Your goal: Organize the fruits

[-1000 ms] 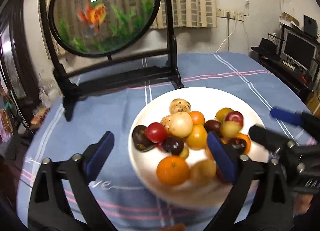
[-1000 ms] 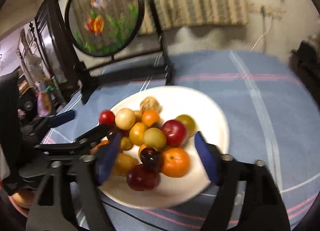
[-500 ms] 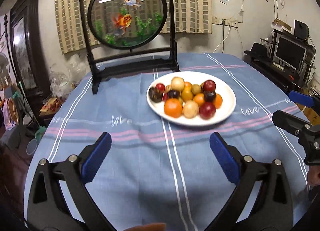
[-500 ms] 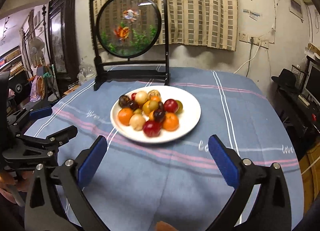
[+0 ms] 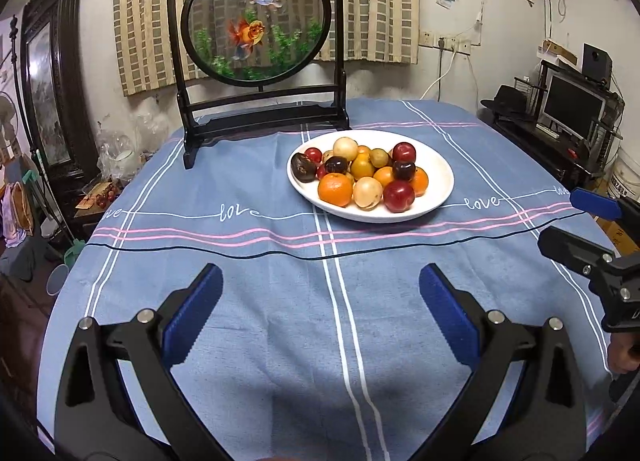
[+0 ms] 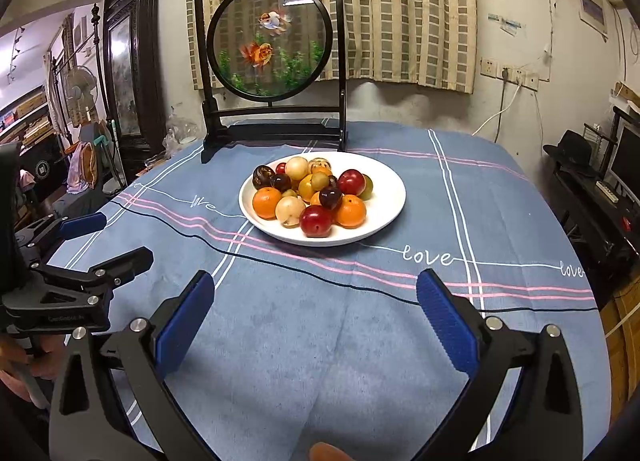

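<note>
A white plate (image 5: pixel 440 177) (image 6: pixel 388 197) stands on the blue tablecloth and carries a heap of several small fruits (image 5: pixel 362 175) (image 6: pixel 312 193): oranges, red and dark plums, pale and yellow ones. My left gripper (image 5: pixel 320 309) is open and empty, low over the cloth, well in front of the plate. My right gripper (image 6: pixel 316 309) is open and empty, also well back from the plate. Each gripper shows at the side of the other's view: the right one in the left wrist view (image 5: pixel 584 229), the left one in the right wrist view (image 6: pixel 100 239).
A black-framed round goldfish screen (image 5: pixel 260 21) (image 6: pixel 272 41) stands behind the plate. The table (image 5: pixel 240 301) is round with a blue striped cloth. A dark cabinet is on the left, a desk with a monitor (image 5: pixel 574 105) on the right.
Both grippers have pulled back from right over the plate to the near side of the table. The plate and fruits now sit far ahead. Both stay open and empty.
</note>
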`<state>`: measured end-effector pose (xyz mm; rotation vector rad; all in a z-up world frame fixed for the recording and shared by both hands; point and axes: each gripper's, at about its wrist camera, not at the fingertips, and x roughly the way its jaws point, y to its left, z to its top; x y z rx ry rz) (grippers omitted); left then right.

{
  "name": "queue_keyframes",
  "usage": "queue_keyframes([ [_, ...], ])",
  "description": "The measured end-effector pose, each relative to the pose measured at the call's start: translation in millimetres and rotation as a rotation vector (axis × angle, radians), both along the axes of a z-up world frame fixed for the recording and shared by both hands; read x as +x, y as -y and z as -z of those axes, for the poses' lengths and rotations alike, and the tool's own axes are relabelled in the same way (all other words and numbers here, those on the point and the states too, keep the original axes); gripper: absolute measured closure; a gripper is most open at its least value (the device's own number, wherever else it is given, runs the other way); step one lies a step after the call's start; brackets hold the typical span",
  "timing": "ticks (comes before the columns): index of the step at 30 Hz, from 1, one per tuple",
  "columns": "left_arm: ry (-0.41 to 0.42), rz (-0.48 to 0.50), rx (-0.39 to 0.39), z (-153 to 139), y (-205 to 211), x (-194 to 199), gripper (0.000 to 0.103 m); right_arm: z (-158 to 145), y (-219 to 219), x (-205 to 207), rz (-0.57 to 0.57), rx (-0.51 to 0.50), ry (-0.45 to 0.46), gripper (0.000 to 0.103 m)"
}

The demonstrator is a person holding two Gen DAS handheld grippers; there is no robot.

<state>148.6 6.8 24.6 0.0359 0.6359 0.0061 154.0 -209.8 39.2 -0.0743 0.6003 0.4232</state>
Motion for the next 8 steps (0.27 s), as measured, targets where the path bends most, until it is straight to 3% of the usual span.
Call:
queue_keyframes([
  [8,-0.001,-0.009,0.002,0.6,0.6,1.0,0.003,3.1,2.5,1.2,0.002,0.005,-0.013,0.002],
])
